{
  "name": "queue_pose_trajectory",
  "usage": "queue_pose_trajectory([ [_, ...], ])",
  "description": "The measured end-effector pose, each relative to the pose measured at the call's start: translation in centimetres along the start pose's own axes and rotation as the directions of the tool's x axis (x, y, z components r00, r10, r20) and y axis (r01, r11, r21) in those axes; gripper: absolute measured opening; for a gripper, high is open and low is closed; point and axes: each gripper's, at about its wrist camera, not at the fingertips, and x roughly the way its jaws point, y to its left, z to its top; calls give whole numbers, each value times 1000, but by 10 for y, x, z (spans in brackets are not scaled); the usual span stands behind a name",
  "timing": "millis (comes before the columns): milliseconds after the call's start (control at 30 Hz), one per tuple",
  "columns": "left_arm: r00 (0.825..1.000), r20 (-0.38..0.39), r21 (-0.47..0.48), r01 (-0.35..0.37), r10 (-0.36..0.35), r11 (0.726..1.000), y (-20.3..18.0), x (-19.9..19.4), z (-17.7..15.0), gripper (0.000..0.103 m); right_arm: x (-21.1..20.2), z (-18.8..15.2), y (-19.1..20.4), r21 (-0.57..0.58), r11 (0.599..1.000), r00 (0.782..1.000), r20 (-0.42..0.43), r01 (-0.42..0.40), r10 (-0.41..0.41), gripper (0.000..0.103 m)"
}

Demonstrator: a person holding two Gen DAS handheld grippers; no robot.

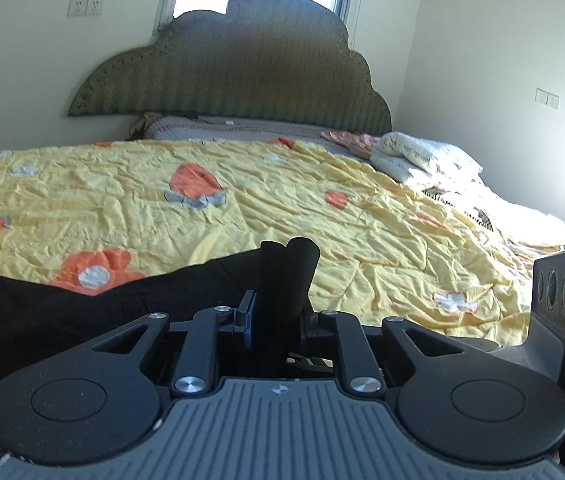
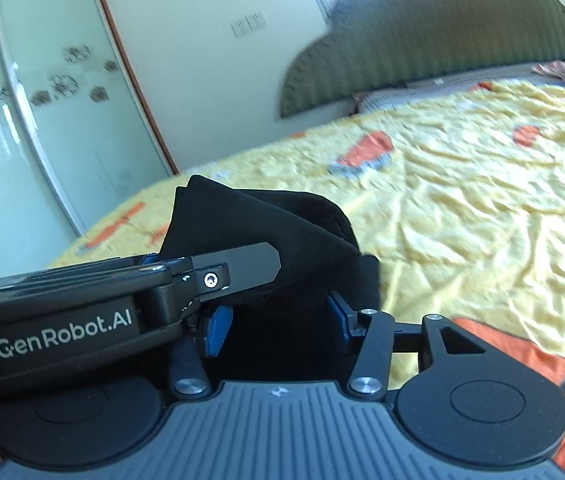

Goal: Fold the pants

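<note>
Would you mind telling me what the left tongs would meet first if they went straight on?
Probably the rumpled yellow floral quilt just beyond the left tongs; depth is uncertain.

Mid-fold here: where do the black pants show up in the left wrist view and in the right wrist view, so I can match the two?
Left wrist view: the black pants fill the lower left, lying on the yellow bedspread behind the left gripper.
Right wrist view: the pants bunch at centre, between the right gripper fingers.
Shared landmark: the green scalloped headboard, top centre in the left view, top right in the right view.
</note>
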Motion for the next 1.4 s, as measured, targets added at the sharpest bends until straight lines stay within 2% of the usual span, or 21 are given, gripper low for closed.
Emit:
queue_pose_trajectory([
  [67, 1000, -15, 17, 3, -3, 1000, -3, 5, -5, 20, -2, -4, -6, -16, 1000, 999, -32, 20, -20, 50],
  [133, 1000, -21, 31, 12, -12, 999, -6, 7, -9, 29, -12, -7, -11, -44, 998, 998, -48, 45, -47, 52],
  [267, 996, -40, 13, 85, -84, 996, -7, 6, -8, 32, -38, -10, -31, -67, 987, 987, -64, 144, -148, 52],
  [400, 991, -30, -11, 132, -133, 991, -3, -11, -1, 41, -66, -1, -52, -17, 957, 957, 19, 290, -290, 55],
  [433, 991, -28, -26, 130, -131, 991, 2, -17, 2, 46, -71, 2, -54, 12, 957, 956, 47, 291, -291, 54],
  [467, 992, -25, -48, 125, -127, 991, 9, -22, 5, 48, -73, 9, -56, 47, 966, 964, 69, 254, -257, 54],
  [533, 995, -19, -107, 90, -93, 990, 29, -32, 11, 51, -69, 18, -56, 82, 987, 986, 84, 140, -147, 54],
  [633, 1000, -19, -177, -14, 11, 984, 64, -48, 19, 52, -39, 34, -46, 87, 996, 997, 66, -34, 28, 54],
  [700, 996, -17, -202, -89, 87, 975, 87, -60, 22, 52, -8, 42, -39, 80, 994, 998, 10, -69, 69, 54],
  [767, 989, -20, -217, -151, 150, 964, 106, -72, 22, 52, 22, 47, -32, 41, 997, 996, -58, -61, 64, 53],
  [800, 984, -25, -228, -180, 179, 957, 115, -78, 23, 52, 34, 47, -28, 7, 1000, 997, -78, -26, 27, 54],
  [833, 979, -27, -241, -203, 203, 949, 124, -85, 23, 52, 43, 47, -25, -43, 998, 995, -85, 50, -54, 56],
  [900, 972, -25, -259, -232, 233, 938, 141, -102, 19, 52, 43, 44, -19, -103, 965, 968, -35, 243, -248, 58],
  [933, 968, -27, -258, -248, 249, 934, 150, -111, 15, 53, 34, 43, -16, -97, 959, 964, 7, 267, -267, 58],
  [1000, 962, -40, -254, -272, 271, 928, 162, -125, 7, 53, 6, 38, -12, -50, 983, 982, 76, 176, -172, 59],
  [1067, 964, -62, -216, -265, 257, 940, 168, -137, -2, 53, -14, 34, -6, -17, 997, 993, 90, 81, -79, 60],
  [1167, 969, -58, -124, -244, 238, 962, 164, -155, -16, 53, -31, 24, 6, 2, 1000, 998, 56, -18, 18, 65],
  [1233, 979, -45, -42, -200, 198, 979, 156, -167, -28, 58, -35, 17, 13, 39, 995, 995, 27, -96, 95, 68],
  [1300, 986, -43, 67, -155, 158, 986, 143, -174, -39, 63, -32, 9, 23, 36, 982, 982, -19, -186, 187, 68],
  [1367, 987, -35, 192, -150, 160, 970, 128, -176, -52, 65, -26, 1, 36, -19, 984, 983, -43, -179, 178, 68],
  [1400, 985, -34, 237, -155, 167, 959, 122, -175, -56, 66, -19, -2, 42, -65, 989, 989, -64, -135, 130, 68],
])
